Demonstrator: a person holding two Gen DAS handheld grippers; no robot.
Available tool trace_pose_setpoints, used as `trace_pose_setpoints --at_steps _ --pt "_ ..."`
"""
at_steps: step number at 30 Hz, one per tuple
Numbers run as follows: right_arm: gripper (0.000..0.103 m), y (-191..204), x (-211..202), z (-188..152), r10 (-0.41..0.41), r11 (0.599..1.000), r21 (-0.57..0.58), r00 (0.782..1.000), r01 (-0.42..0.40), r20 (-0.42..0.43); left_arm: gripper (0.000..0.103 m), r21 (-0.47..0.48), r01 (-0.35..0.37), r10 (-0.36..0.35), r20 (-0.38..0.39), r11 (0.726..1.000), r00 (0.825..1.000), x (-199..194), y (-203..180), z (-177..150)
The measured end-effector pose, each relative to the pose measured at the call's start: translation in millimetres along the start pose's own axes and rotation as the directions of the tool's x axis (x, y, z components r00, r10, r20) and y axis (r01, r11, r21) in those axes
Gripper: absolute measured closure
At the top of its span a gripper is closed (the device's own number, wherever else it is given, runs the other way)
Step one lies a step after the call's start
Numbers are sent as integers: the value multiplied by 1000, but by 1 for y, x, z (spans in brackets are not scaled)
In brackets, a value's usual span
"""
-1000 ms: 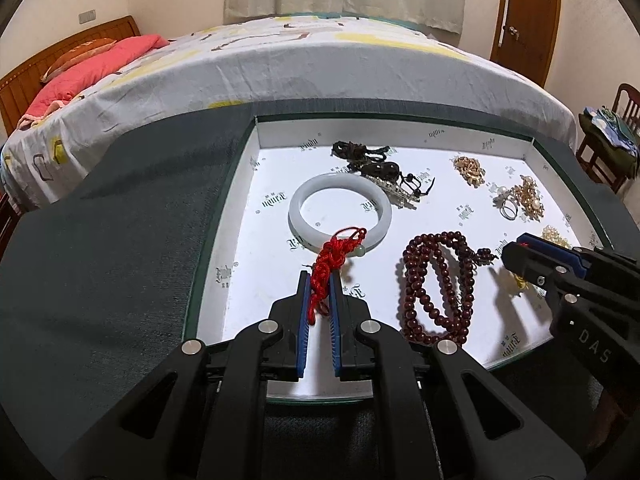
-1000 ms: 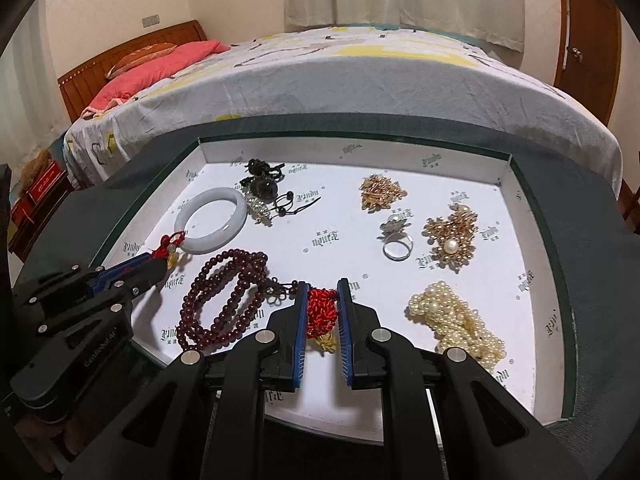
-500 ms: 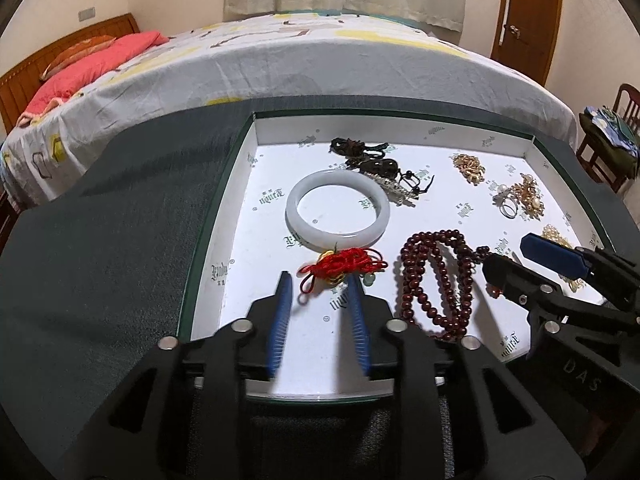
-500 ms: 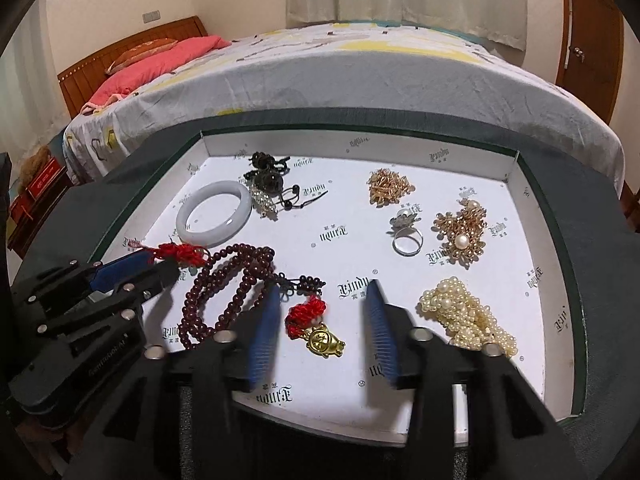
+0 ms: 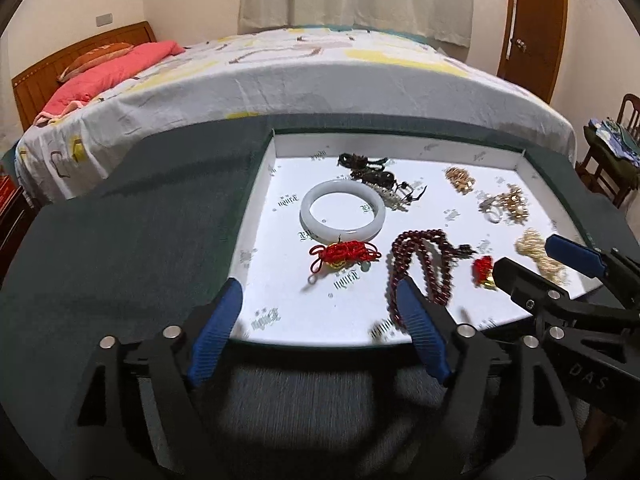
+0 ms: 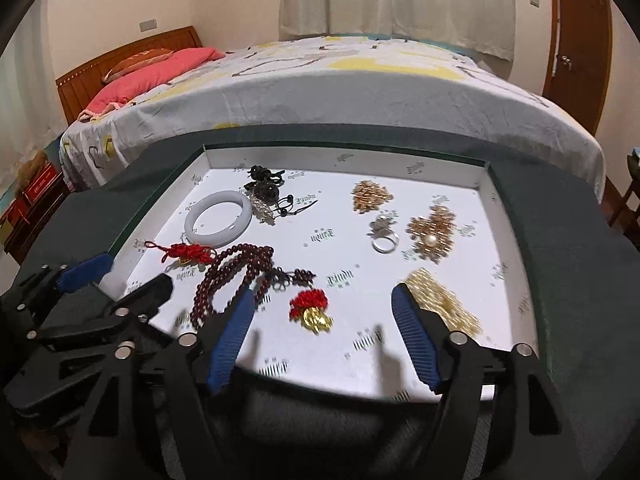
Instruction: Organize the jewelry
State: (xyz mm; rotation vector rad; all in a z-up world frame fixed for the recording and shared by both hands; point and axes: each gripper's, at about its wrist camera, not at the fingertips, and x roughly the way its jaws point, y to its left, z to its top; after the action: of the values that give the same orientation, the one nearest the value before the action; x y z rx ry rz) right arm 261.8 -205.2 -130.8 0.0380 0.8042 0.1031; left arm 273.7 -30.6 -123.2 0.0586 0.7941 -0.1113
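Observation:
A shallow white tray [image 5: 260,184] [image 6: 484,176] holds the jewelry. My left gripper [image 5: 320,336] is open and empty at the tray's near edge; a red knot charm [image 5: 344,254] [image 6: 188,254] lies ahead of it by a white jade bangle [image 5: 342,216] [image 6: 218,220]. My right gripper [image 6: 324,340] is open and empty; a red tassel with a gold coin [image 6: 312,310] [image 5: 484,272] lies between its fingers. A dark red bead necklace [image 5: 424,260] [image 6: 232,272] lies between the two charms.
Farther in the tray are dark cord pieces [image 6: 266,188], a gold chain pile [image 6: 370,196], a silver ring [image 6: 384,240], a gold pearl brooch [image 6: 432,232] and a pearl strand [image 6: 444,300]. The tray sits on a dark green cloth [image 5: 140,240]; a bed [image 5: 320,68] stands behind.
Both grippers opened wide and pulled back toward me. The red knot charm and the red tassel with coin were let go and now lie on the tray.

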Motion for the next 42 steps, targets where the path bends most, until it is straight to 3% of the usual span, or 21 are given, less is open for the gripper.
trace_pose_setpoints --at_steps 7,26,42 --pt "26 -9 -47 -19 -23 999 27 999 23 31 15 -8 -12 13 63 1000 998 -57 -4 -15" --pt "21 -10 -166 -58 -69 998 19 987 67 144 9 -16 -58 60 190 998 980 -184 -7 -60" --pt "19 -1 -268 -72 -72 997 4 952 74 297 5 -89 -65 92 344 994 935 -292 1 -78"
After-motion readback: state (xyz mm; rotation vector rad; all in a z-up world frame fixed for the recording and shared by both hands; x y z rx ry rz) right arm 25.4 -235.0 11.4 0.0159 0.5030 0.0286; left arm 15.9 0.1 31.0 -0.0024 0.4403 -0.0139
